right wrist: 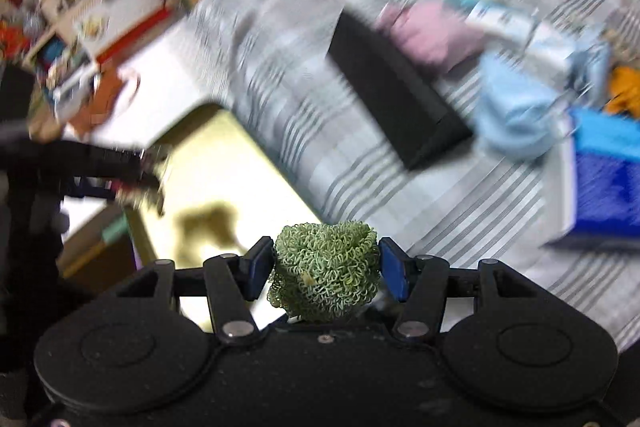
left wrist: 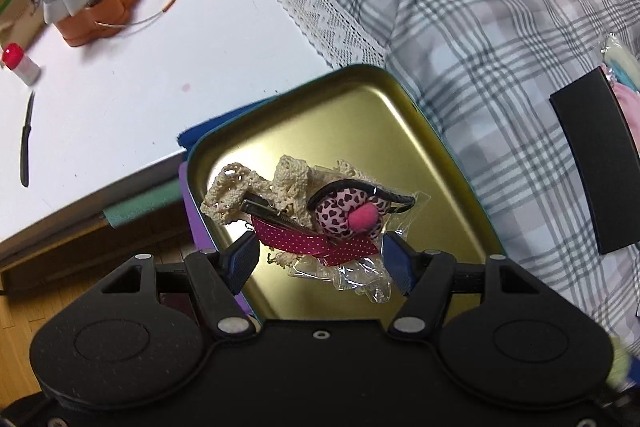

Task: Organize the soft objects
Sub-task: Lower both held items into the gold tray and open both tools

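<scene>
Meanwhile right gripper [right wrist: 326, 269] grips green scrubber [right wrist: 325, 269] (gold tin [right wrist: 224, 163] below)

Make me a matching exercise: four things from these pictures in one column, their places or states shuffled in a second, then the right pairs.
Things:
1. Green scrubber
2. Hair-accessory bundle
3. Black box
4. Red-capped bottle

Places or states:
A. On the white table
B. Between the left tool's fingers, above the gold tin
C. On the plaid cloth
D. Clamped in the right tool

Pairs: 1-D, 2-B, 3-C, 4-A
</scene>
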Motion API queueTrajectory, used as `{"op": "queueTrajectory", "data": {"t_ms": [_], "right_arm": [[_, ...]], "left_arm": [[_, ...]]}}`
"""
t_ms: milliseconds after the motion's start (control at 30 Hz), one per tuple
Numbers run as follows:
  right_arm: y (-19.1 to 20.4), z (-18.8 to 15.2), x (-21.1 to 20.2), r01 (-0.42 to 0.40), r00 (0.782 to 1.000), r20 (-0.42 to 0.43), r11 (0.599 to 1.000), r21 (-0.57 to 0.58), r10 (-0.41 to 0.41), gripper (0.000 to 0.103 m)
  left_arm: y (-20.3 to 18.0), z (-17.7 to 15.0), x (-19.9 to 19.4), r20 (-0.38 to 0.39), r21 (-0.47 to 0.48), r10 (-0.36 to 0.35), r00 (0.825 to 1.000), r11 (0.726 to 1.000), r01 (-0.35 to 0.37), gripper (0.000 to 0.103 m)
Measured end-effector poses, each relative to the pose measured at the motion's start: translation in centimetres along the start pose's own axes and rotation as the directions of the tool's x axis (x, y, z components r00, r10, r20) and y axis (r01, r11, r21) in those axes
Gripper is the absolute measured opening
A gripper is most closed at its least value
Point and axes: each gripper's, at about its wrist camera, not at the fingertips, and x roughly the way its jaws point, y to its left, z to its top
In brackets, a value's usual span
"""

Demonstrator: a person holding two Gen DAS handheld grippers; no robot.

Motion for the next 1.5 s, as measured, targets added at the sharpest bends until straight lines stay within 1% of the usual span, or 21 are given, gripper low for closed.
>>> {"op": "queueTrajectory", "data": {"t_ms": [100, 233, 300, 333, 533, 800, 900, 1233, 1500], "right_arm": [[0.6, -0.1, 1.1, -0.008, 0.999, -0.036, 1.000, -0.012, 0.007, 0.056], [1.5, -0.5, 1.6, 0.005, 0.999, -0.041, 0.999, -0.037, -0.006, 0.057], [1.5, -0.2, 1.7, 0.005, 0.999, -0.041, 0.999, -0.036, -0.006, 0.057], [1.7, -0.1, 2.0, 0.004, 0.999, -0.041, 0.999, -0.035, -0.005, 0.057], [1.8, 0.8, 2.6, 0.001, 0.999, -0.040, 1.000, -0.025, -0.002, 0.057], [3.3, 1.6, 3.7, -0.016, 0.999, -0.037, 0.999, -0.049, 0.015, 0.059], [3.8, 1.9, 3.9, -0.029, 0.999, -0.031, 0.998, -0.051, 0.027, 0.061], [3.5, 1.6, 3.9, -0.032, 0.999, -0.035, 0.999, -0.043, 0.030, 0.063], [2.9, 1.1, 3.9, -0.012, 0.999, -0.046, 0.999, -0.029, 0.011, 0.065]], "left_arm": [[-0.4, 0.0, -0.1, 0.009, 0.013, 0.019, 1.000, 1.000, -0.019, 0.065], [-0.6, 0.0, -0.2, 0.030, 0.017, 0.040, 0.999, 0.999, -0.041, 0.068], [-0.4, 0.0, -0.4, 0.042, 0.014, 0.054, 0.998, 0.998, -0.055, 0.076], [-0.4, 0.0, -0.4, 0.044, 0.010, 0.056, 0.997, 0.998, -0.056, 0.076], [-0.3, 0.1, 0.0, 0.028, 0.001, 0.046, 0.999, 0.999, -0.046, 0.076], [-0.4, 0.0, 0.2, 0.017, 0.003, 0.042, 0.999, 0.999, -0.042, 0.076], [-0.4, 0.0, 0.2, 0.017, 0.003, 0.041, 0.999, 0.999, -0.041, 0.076], [-0.7, -0.2, 0.3, 0.011, 0.011, 0.034, 0.999, 0.999, -0.034, 0.076], [-0.7, -0.3, 0.4, 0.006, 0.024, 0.028, 1.000, 0.999, -0.028, 0.076]]}}
